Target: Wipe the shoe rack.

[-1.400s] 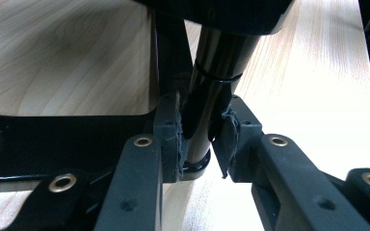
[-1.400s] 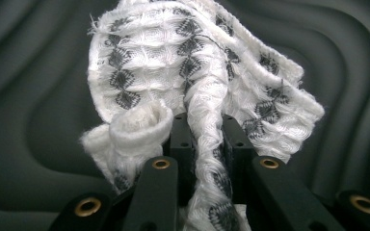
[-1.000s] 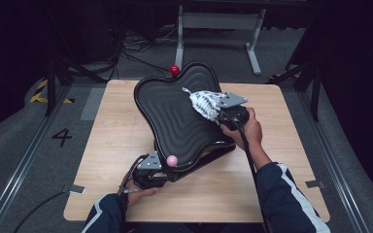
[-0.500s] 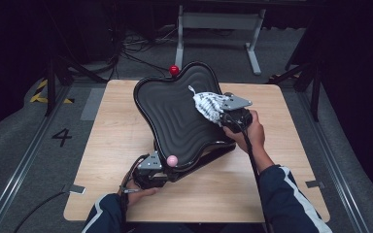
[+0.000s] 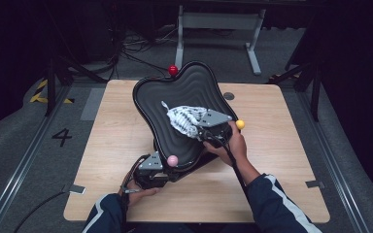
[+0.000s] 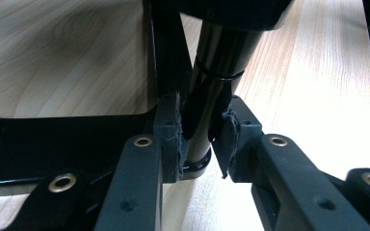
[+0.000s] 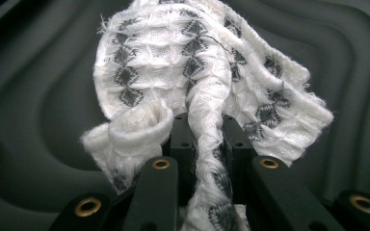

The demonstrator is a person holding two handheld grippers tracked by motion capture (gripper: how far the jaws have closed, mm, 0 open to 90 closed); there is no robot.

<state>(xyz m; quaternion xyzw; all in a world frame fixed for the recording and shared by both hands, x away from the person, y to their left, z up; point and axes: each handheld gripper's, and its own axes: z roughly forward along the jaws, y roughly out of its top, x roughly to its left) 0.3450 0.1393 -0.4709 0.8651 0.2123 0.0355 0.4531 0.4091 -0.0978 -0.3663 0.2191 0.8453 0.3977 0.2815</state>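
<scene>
Light wood bench [image 5: 116,145]: pale grain top; carries a black stand and tray; dark floor around it, with a painted numeral 4 [image 5: 61,137] on the floor at left.
Left gripper [image 5: 151,167]: near the bench's front edge, held by the person's left hand [image 5: 138,190]; in the left gripper view its jaws are clenched on the black post [image 6: 211,91], frayed pads [image 6: 173,130] pressing it from both sides.
Black post: glossy, round, rising from a black base frame [image 6: 62,139] that lies flat on the bench.
Pink ball [image 5: 172,160]: at the tray's near rim, just beside the left gripper.
Black tray [image 5: 184,90]: wavy-edged, ribbed inside, tilted on its stand, far rim higher than the near one.
Red ball [image 5: 173,70]: at the tray's far rim.
Knitted cloth [image 5: 182,118]: white with grey diamond pattern, bunched, lying on the tray's ribbed surface right of centre.
Right gripper [image 5: 201,127]: over the tray's right side, held by the right hand [image 5: 230,145]; in the right gripper view its jaws grasp a twisted fold of the cloth [image 7: 207,130], the rest spreading out beyond them onto the tray.
Yellow ball [image 5: 240,124]: at the tray's right rim, just beside the right hand.
</scene>
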